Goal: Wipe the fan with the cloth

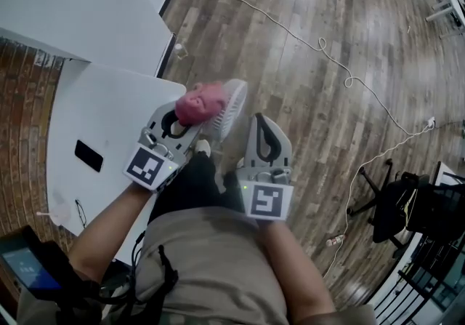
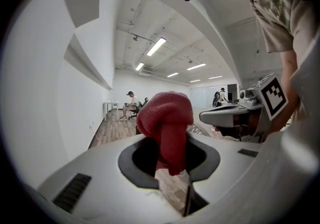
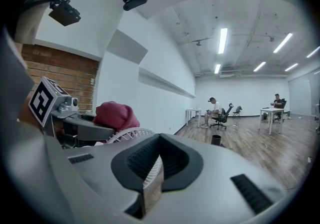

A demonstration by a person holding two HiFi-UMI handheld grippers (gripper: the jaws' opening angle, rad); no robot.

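Note:
My left gripper is shut on a bunched pink-red cloth, which lies against the left face of the small white fan. In the left gripper view the cloth stands up out of the jaws and hides most of the fan. My right gripper is at the fan's right side with its jaws together, and the white grille runs down into them. From the right gripper view the cloth sits on top of the fan's rim. The fan is off the table, between the two grippers.
A white table with a black phone is at my left. A white cable snakes over the wooden floor, and a black office chair stands at the right. People sit at desks far across the room.

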